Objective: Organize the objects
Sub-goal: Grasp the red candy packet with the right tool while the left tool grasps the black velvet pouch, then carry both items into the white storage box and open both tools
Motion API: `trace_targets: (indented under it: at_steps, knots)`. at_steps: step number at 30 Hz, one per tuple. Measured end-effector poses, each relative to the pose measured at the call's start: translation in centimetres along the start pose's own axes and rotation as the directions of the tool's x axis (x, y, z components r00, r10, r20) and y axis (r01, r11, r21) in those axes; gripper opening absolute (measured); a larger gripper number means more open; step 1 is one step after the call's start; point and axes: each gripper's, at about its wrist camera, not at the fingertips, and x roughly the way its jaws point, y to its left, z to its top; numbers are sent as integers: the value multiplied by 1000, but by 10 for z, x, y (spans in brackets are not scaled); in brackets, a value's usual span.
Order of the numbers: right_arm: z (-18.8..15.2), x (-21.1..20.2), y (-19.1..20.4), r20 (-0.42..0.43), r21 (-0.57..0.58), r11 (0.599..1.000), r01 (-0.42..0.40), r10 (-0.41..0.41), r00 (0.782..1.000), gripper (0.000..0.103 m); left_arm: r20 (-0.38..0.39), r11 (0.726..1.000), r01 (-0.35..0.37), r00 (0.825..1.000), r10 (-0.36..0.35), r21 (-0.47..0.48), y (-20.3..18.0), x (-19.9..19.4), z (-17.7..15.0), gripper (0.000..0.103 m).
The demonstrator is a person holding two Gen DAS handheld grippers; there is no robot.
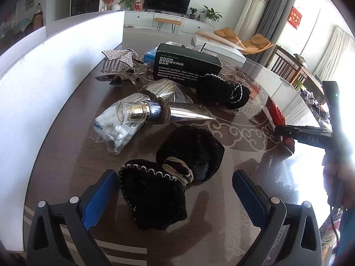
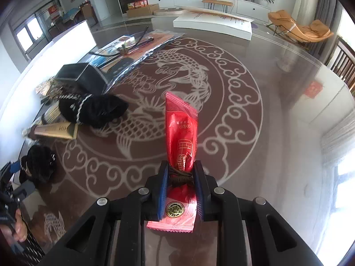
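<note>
Pinching a red packet (image 2: 180, 133) – cord-tied at its waist – right tool (image 2: 180, 175); left tool (image 1: 175, 190) gapes.

Table (image 2: 277, 133): bears everything; a panel (image 1: 33, 88) stands along its left edge.
Near pouch (image 1: 155, 195): on the table, between the left gripper (image 1: 175, 197)'s spread fingers, touching neither.
Tube (image 1: 168, 113): behind the near pouch, partly on a bag (image 1: 115, 130) at its left.
Far pouch (image 1: 224, 90): behind and right of the tube.
Box (image 1: 186, 66): just behind the far pouch.
Clips (image 1: 124, 66): left of the box, near the panel.
Flat carton (image 2: 213, 25): at the table's far side.
Sachet (image 2: 180, 133): right of the pouches, its tied waist clamped in the right gripper (image 2: 180, 175), the rest reaching out ahead.
</note>
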Motion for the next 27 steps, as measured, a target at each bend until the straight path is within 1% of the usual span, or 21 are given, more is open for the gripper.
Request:
trace_targets:
  at_steps: [3, 4, 5, 6, 8, 9, 11, 13, 14, 15, 16, 17, 18, 20, 23, 25, 27]
  knots:
    - [-33, -16, 4, 18, 32, 999, -25, 25, 1000, 23, -67, 995, 70, 996, -64, 78, -18, 1, -4, 103]
    - [-40, -19, 4, 20, 40, 999, -27, 26, 999, 23, -74, 991, 89, 994, -82, 101, -23, -1, -5, 103]
    - [-45, -22, 3, 21, 44, 999, -27, 26, 999, 23, -74, 988, 93, 994, -84, 123, -27, -5, -5, 103]
    - [-48, -23, 4, 19, 46, 999, -28, 27, 999, 23, -63, 986, 83, 995, -74, 142, -29, -9, -5, 103]
    - [-49, -23, 5, 11, 44, 999, -30, 29, 1000, 23, -32, 987, 19, 999, -14, 158, -30, -14, 0, 103]
    - [-48, -23, 7, 5, 37, 999, -25, 25, 1000, 23, -32, 987, -10, 999, 15, 163, -30, -12, 3, 103]
    - [-44, -21, 10, -8, 28, 999, -22, 22, 1000, 23, -70, 985, -41, 996, 53, 168, -30, 0, 9, 103]
    - [-43, -21, 13, -22, 19, 1000, -18, 19, 1000, 22, -121, 982, -42, 991, 65, 185, -32, 12, 11, 103]
    - [-43, -21, 13, -28, 20, 1000, -23, 24, 999, 22, -126, 978, -62, 988, 88, 197, -35, 17, 11, 95]
    - [-44, -22, 12, -33, 29, 999, -31, 32, 999, 21, -90, 967, -120, 986, 143, 223, -38, 16, 9, 68]
    - [-46, -24, 12, -33, 39, 998, -39, 41, 999, 20, -67, 967, -114, 989, 133, 228, -39, 12, 10, 50]
    - [-47, -28, 11, -29, 49, 998, -49, 51, 998, 20, -76, 973, -101, 990, 119, 206, -36, 9, 12, 32]
    - [-48, -32, 12, -23, 63, 996, -65, 66, 998, 20, -65, 979, -96, 992, 109, 179, -32, 4, 13, 32]
    - [-46, -43, 15, -3, 92, 989, -114, 115, 993, 20, -16, 989, -71, 997, 73, 130, -21, -16, 13, 32]
    - [-32, -60, 34, 33, 80, 980, -180, 178, 984, 20, 63, 999, -22, 998, 20, 32, 4, -60, 13, 32]
    - [-15, -69, 57, 59, 47, 972, -231, 228, 972, 20, 127, 999, -17, 992, 21, -31, 23, -97, 19, 32]
    - [9, -78, 90, 82, -5, 956, -292, 292, 953, 20, 194, 996, -35, 980, 52, -87, 52, -133, 29, 32]
